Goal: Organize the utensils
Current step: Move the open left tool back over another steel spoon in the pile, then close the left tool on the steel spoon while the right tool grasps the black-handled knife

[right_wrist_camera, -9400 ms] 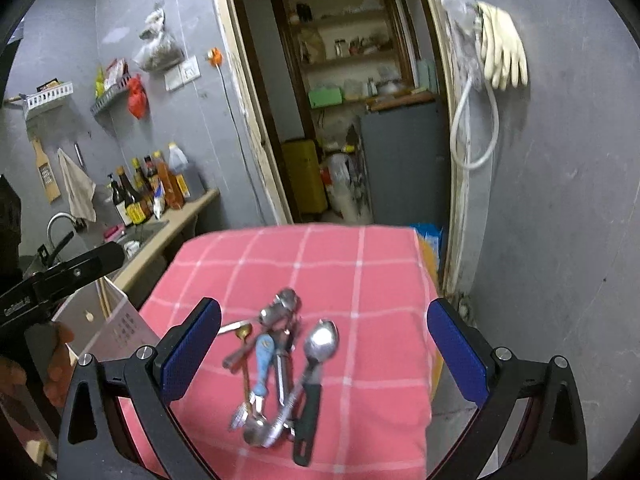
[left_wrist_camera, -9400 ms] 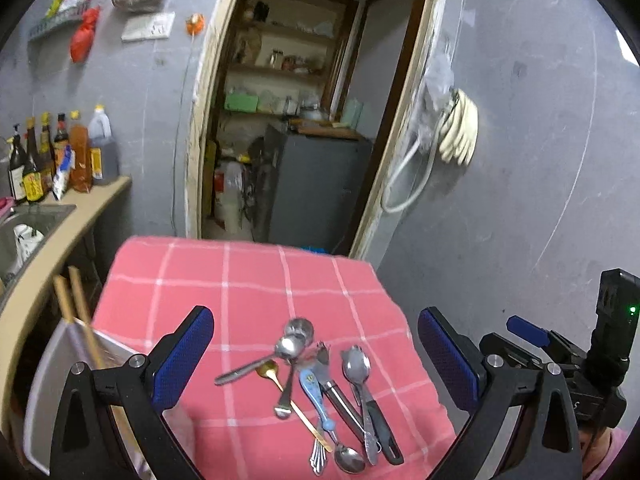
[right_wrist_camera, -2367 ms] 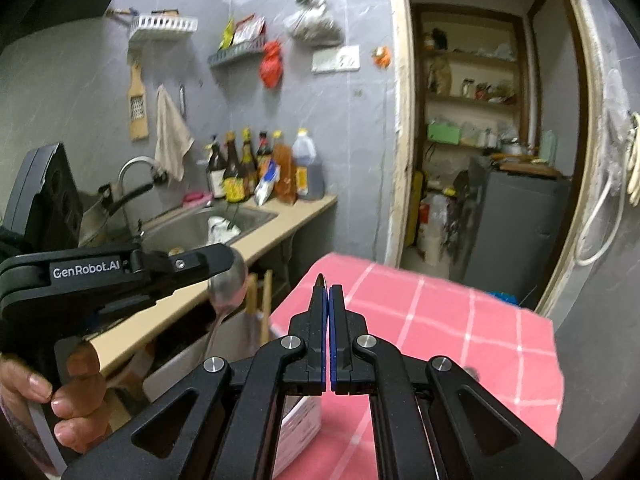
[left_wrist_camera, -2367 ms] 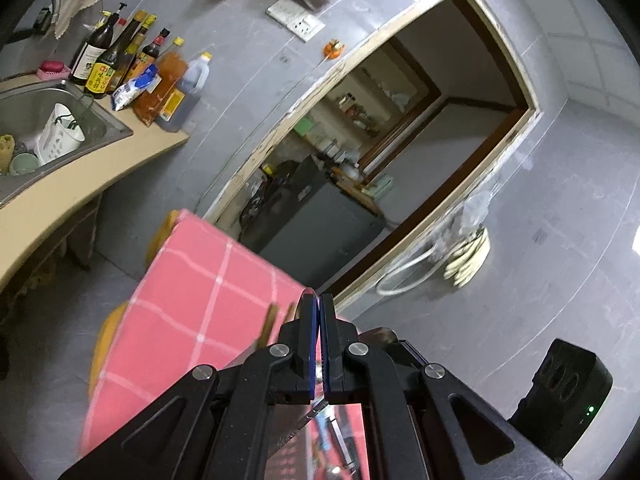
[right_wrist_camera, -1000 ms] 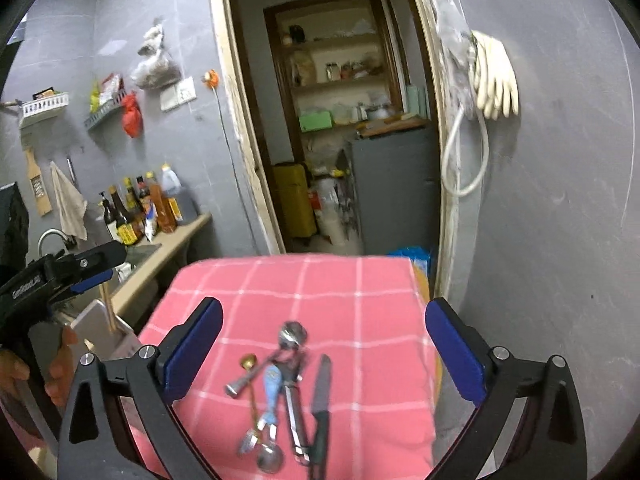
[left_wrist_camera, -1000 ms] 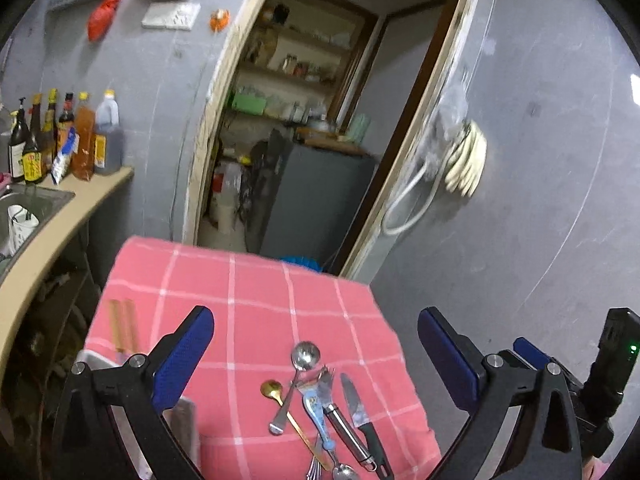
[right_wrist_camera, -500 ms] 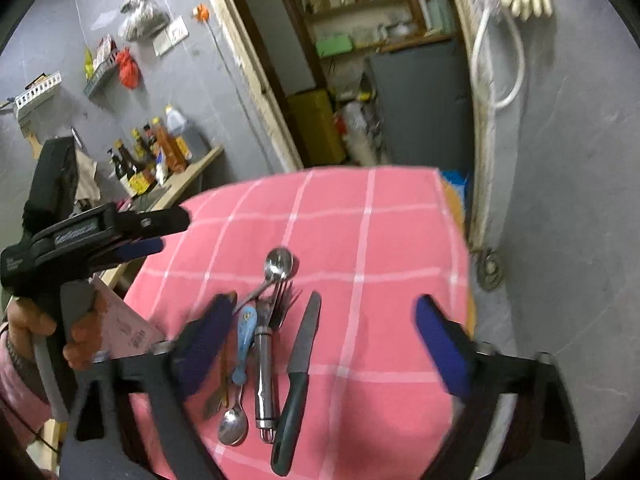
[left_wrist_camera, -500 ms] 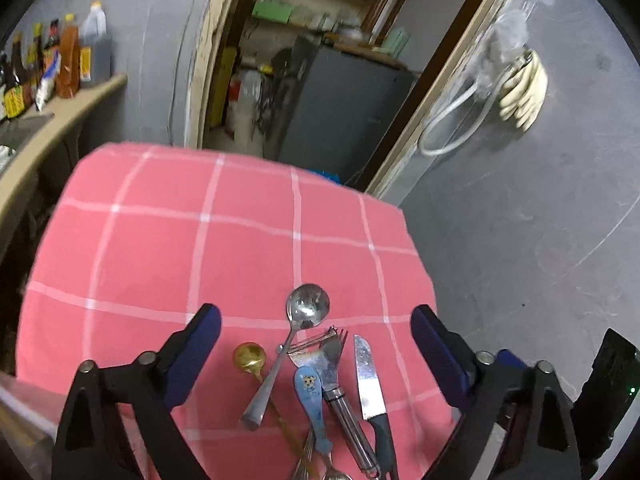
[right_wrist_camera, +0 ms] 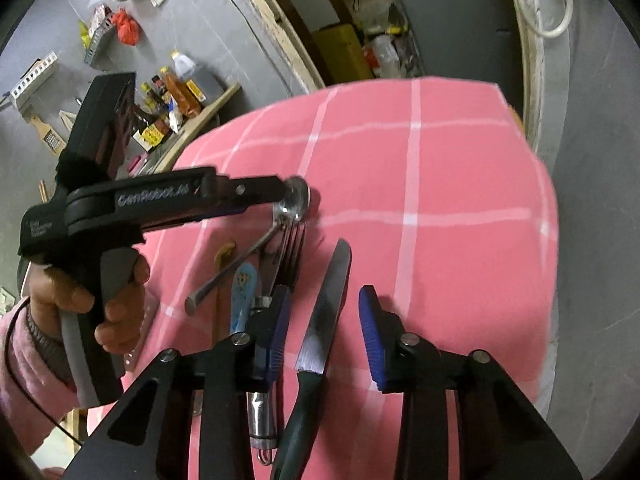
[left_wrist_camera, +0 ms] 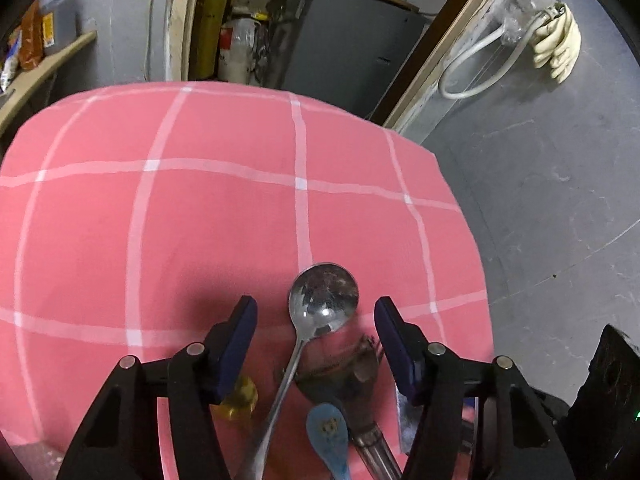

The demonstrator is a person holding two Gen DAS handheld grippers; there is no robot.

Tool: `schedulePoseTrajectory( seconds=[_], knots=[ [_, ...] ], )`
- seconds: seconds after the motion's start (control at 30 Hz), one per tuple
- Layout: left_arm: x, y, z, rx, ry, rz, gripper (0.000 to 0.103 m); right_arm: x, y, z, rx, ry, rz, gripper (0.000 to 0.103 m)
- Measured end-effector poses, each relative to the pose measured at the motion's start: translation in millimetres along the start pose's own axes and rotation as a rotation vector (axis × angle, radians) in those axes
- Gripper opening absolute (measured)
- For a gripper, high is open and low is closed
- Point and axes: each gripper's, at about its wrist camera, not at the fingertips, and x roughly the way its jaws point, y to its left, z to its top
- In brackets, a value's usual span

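Several utensils lie on a pink checked cloth (left_wrist_camera: pixel 200 220). My left gripper (left_wrist_camera: pixel 316 320) is open, low over the cloth, its fingers on either side of a steel spoon (left_wrist_camera: pixel 322 298). It also shows in the right wrist view (right_wrist_camera: pixel 280 196) beside the spoon's bowl (right_wrist_camera: pixel 296 200). My right gripper (right_wrist_camera: pixel 324 312) is open, with a black-handled knife (right_wrist_camera: pixel 326 312) lying between its fingers. A fork (right_wrist_camera: pixel 292 248), a blue-handled utensil (right_wrist_camera: pixel 242 292) and a gold spoon (left_wrist_camera: pixel 240 396) lie next to them.
The cloth-covered table drops off at its right edge (left_wrist_camera: pixel 468 240) to a grey floor. A counter with bottles (right_wrist_camera: pixel 176 92) stands at the left. An open doorway with a grey cabinet (left_wrist_camera: pixel 352 44) is behind the table.
Both grippers have come down close to the utensils and narrowed. The left now straddles the steel spoon, the right straddles the knife.
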Motion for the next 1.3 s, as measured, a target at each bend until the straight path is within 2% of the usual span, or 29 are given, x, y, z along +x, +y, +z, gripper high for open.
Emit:
schedulePoseTrajectory(
  seconds=[0.23,0.37,0.53,0.63,0.97,1.23,1.3],
  knots=[
    [18,2,8,0.022,0.038,-0.019,0.052,17,2,-1,0.037,0.039,0.027,0.031],
    [23,2,11,0.043,0.049,-0.023,0.045,20,-4,1,0.066,0.059,0.060,0.021],
    [23,6,12,0.032,0.066,-0.029,0.024,22,-11,1,0.112,0.062,0.072,0.009],
    [25,12,14,0.008,0.081,-0.044,0.015,24,-17,1,0.144,0.065,0.084,0.006],
    [20,12,15,0.005,0.090,-0.068,0.007,28,-20,0,0.180,0.063,0.096,0.004],
    [18,2,17,0.071,0.122,-0.054,0.007,26,-19,1,0.190,0.056,0.088,0.003],
    [19,-1,17,0.080,0.130,-0.028,0.005,25,-19,0,0.192,0.052,0.082,0.002]
  ],
)
